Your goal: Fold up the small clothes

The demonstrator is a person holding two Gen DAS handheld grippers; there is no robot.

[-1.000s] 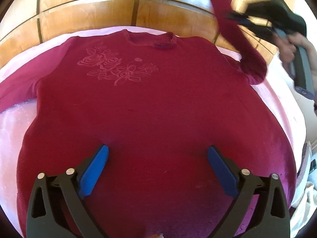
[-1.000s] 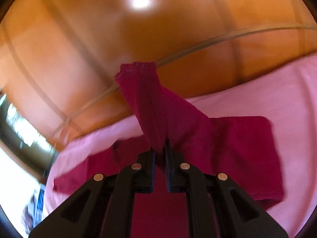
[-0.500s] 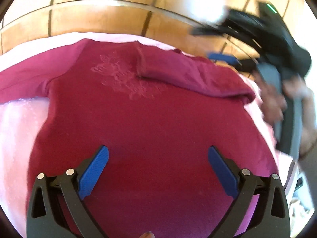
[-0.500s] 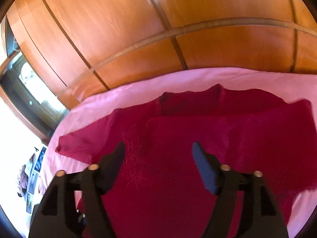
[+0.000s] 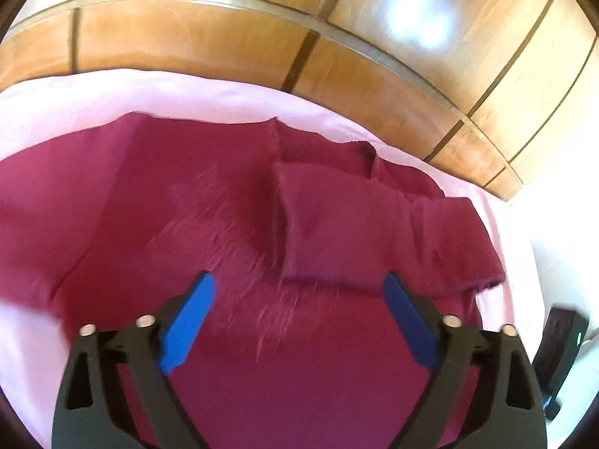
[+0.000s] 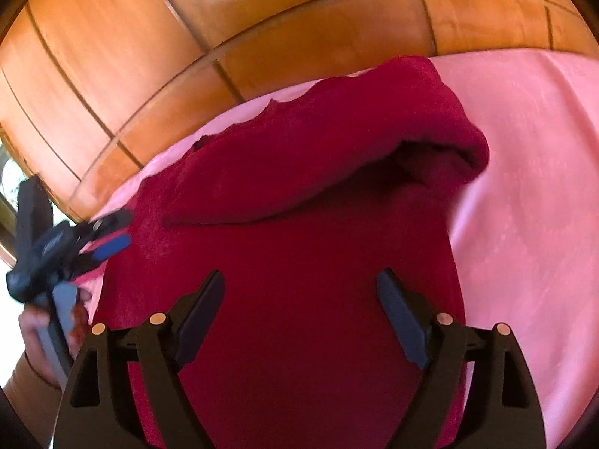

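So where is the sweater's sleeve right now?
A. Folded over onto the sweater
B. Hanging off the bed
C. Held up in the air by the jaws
A. The sleeve lies folded across the sweater, and the jaws of both grippers stand wide with nothing between them.

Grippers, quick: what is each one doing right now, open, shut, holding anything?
Left gripper: open, jaws closing, nothing between them, above the maroon sweater.
Right gripper: open, jaws opening, empty, above the sweater.
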